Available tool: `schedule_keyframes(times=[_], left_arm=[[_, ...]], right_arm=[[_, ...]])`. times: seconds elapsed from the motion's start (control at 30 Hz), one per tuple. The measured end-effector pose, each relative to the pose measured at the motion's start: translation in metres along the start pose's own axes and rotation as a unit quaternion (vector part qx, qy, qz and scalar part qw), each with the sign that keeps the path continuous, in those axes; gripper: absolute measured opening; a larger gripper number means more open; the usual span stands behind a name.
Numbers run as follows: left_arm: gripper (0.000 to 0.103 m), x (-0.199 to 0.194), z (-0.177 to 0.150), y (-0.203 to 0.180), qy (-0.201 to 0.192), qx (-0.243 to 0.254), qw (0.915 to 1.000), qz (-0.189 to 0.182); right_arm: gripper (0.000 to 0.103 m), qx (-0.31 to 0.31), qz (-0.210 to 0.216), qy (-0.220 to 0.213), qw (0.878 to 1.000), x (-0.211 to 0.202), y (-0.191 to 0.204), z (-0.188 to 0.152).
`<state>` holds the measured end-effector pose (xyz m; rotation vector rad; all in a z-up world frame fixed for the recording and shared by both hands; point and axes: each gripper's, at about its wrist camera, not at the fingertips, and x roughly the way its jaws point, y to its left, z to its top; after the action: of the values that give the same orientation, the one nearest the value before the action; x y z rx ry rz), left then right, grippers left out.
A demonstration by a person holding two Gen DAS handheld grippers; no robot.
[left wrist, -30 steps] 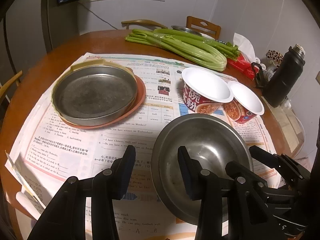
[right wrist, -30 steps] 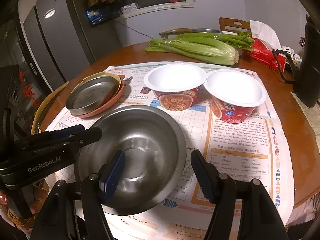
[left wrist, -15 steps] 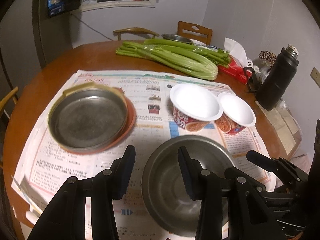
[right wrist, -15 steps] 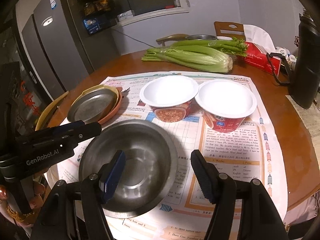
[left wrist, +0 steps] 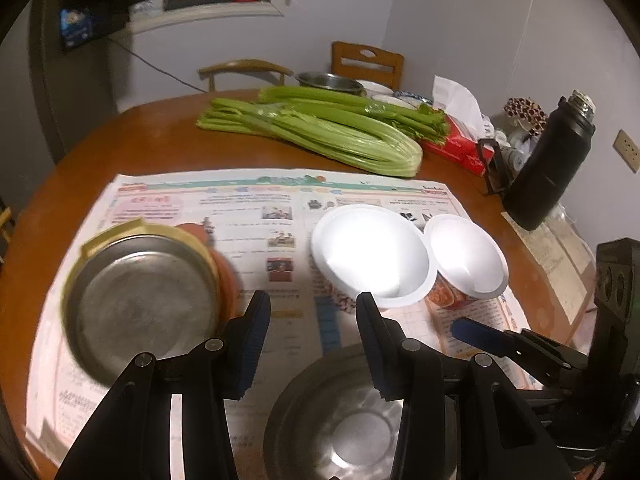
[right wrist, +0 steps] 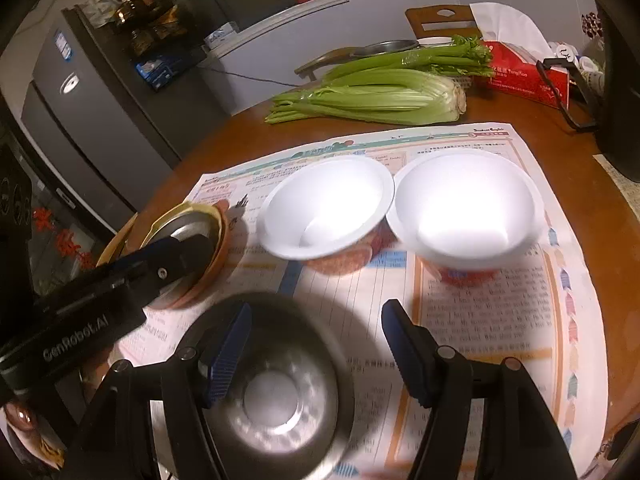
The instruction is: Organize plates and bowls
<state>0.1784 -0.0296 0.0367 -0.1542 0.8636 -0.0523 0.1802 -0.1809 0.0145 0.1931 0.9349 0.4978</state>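
Steel bowl [right wrist: 276, 384] empty, both paper bowls [right wrist: 328, 204] empty, left claw [left wrist: 310, 332] and right claw [right wrist: 316, 360] spread, gripping nothing

Dim warm light; glare inside white bowls [left wrist: 370, 254]; motion blur below; fisheye-bent, dark corners.

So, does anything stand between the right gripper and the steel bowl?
Nothing visible does. The steel bowl lies on the newspaper just ahead of and below the open right gripper. The left gripper hangs off to one side, nearer the stacked plates, not across the way.
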Motion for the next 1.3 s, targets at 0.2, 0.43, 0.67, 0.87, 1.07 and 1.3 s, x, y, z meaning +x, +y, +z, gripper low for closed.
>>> schedule_keyframes(times=[0.2,0.43,0.67,0.87,1.07,1.3], left_arm=[[0.046,0.015,0.018,0.001,0.004,-0.003,1.0,-0.002],[0.046,0.034,0.036,0.002,0.015,-0.002,0.9999,0.0],[0.046,0.054,0.045,0.004,0.03,-0.006,0.9995,-0.001],[0.046,0.069,0.047,0.002,0.042,-0.008,0.9991,-0.005],[0.046,0.082,0.049,-0.002,0.058,-0.005,0.9982,-0.014],[0.042,0.097,0.046,0.002,0.077,-0.017,0.9963,-0.035]], right_arm=[[0.068,0.014,0.003,-0.004,1.0,0.014,-0.004,0.014],[0.068,0.024,0.002,-0.007,1.0,0.023,-0.008,0.025],[0.068,0.038,-0.01,-0.005,0.999,0.032,-0.019,0.036],[0.068,0.029,-0.01,-0.004,1.0,0.038,-0.02,0.04],[0.068,0.019,-0.015,-0.003,1.0,0.043,-0.019,0.043],[0.066,-0.002,-0.021,0.004,1.0,0.052,-0.014,0.042]])
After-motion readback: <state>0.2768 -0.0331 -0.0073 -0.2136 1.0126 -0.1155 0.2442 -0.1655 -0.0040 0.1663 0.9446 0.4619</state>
